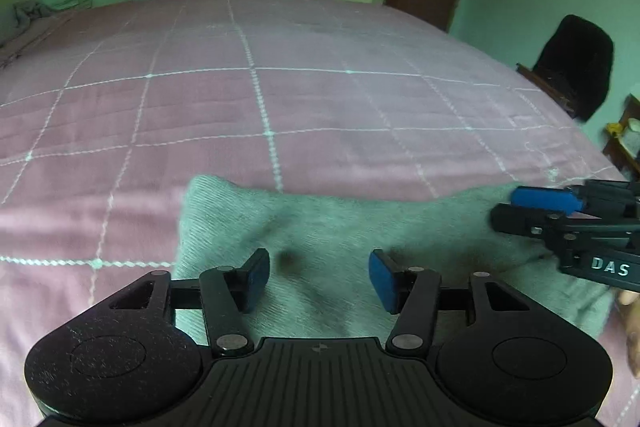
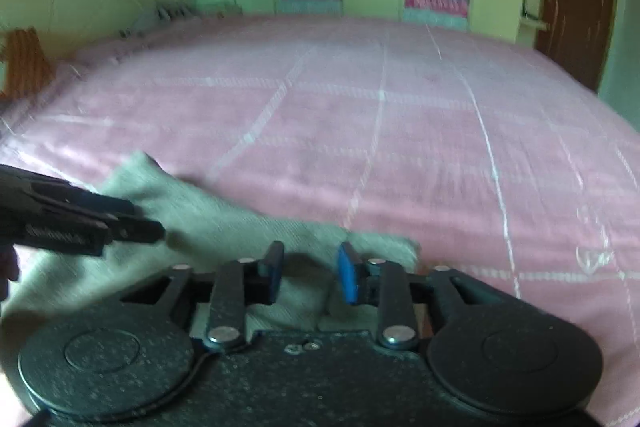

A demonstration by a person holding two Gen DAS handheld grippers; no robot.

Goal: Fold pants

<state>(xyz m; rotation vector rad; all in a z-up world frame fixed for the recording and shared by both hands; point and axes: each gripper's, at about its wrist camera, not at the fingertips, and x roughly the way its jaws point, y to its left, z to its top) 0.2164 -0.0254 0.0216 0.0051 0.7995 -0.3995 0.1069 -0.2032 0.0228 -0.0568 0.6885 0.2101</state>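
Directly beneath both tools, pants

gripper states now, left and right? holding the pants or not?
Left gripper: open, nothing held, over the folded grey pants.
Right gripper: open, nothing between its fingers, also over the pants.

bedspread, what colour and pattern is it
Pink bedspread with a grid of thin white lines; clearest in the left wrist view.
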